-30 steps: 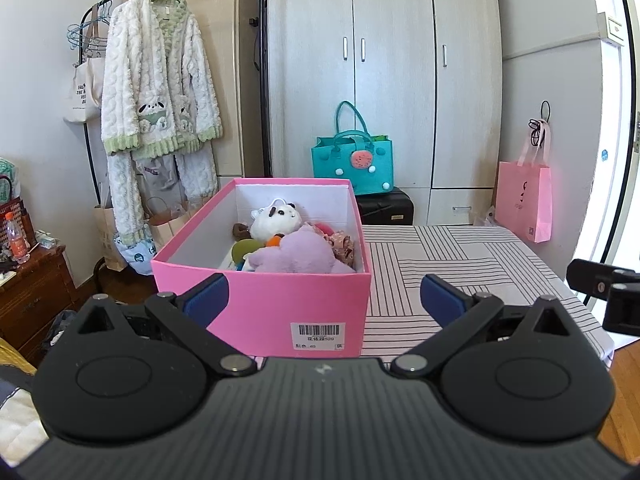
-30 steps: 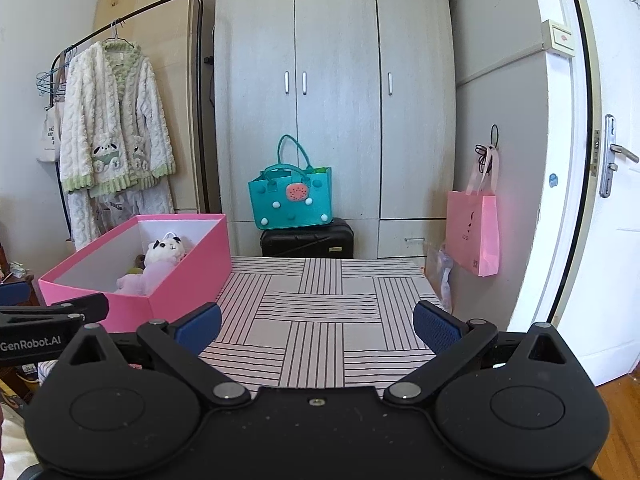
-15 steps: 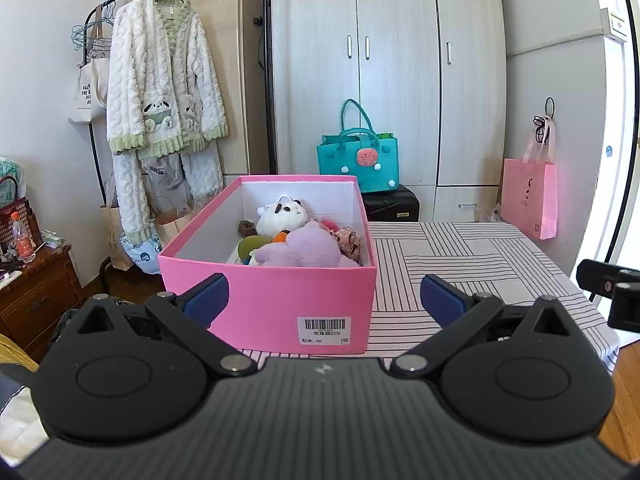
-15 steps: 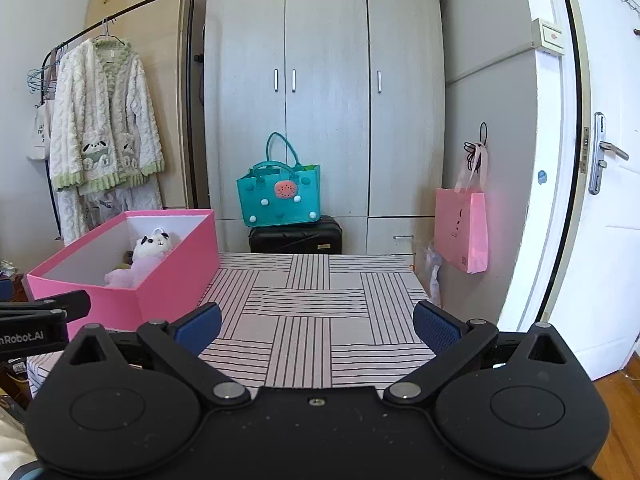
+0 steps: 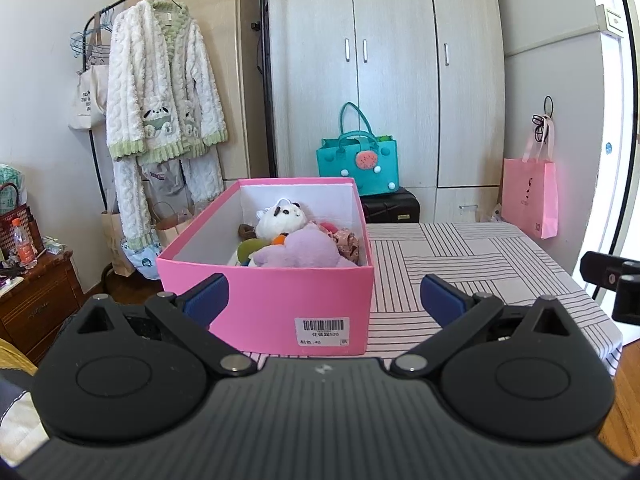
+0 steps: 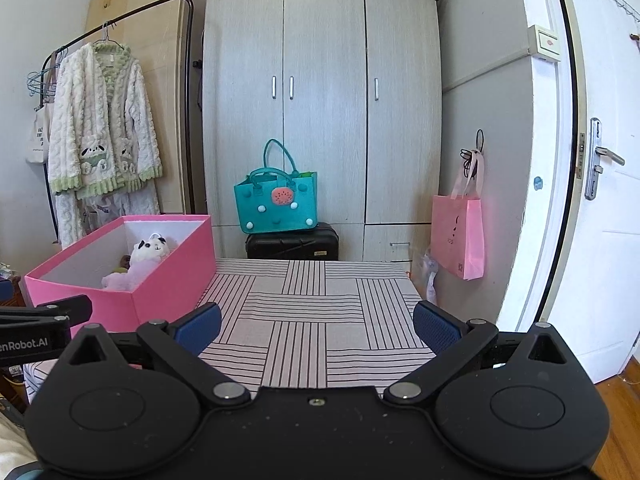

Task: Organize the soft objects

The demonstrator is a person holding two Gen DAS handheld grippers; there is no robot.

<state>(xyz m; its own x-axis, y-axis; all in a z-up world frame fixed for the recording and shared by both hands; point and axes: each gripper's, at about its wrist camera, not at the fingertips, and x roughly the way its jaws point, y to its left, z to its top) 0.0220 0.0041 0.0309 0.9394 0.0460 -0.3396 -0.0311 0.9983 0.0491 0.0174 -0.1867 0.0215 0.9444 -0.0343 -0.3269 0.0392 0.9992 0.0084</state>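
Bedroom-ish setup, with a striped cloth over the bench that takes up most of the near view. Going near to far:

Closest in, both tools sit low at 6 o'clock in their own views. The left gripper has its blue fingers spread wide with nothing between them, and the right gripper is the same, fingers apart and empty. My guess is they're held back and open because there's nothing loose on the cloth to grab right now.

Next out, the pink box sits on the bench, dead centre from the left gripper, at about 9 o'clock from the right one. It's parked at the left side of the bench, probably so the rest of the surface stays free for sorting. Barcode sticker faces the left camera.

Inside it are the soft objects: a purple plush piled at the near end, a white panda plush sitting up behind it, plus some green, orange and floral bits wedged around them that I can't identify. So the toys are already in the box, and the job looks close to done.

Farther back: a teal bag on a black suitcase at 12 o'clock, wardrobe behind, pink gift bag hanging at 3 o'clock, fuzzy robe on a rack at 10 o'clock.
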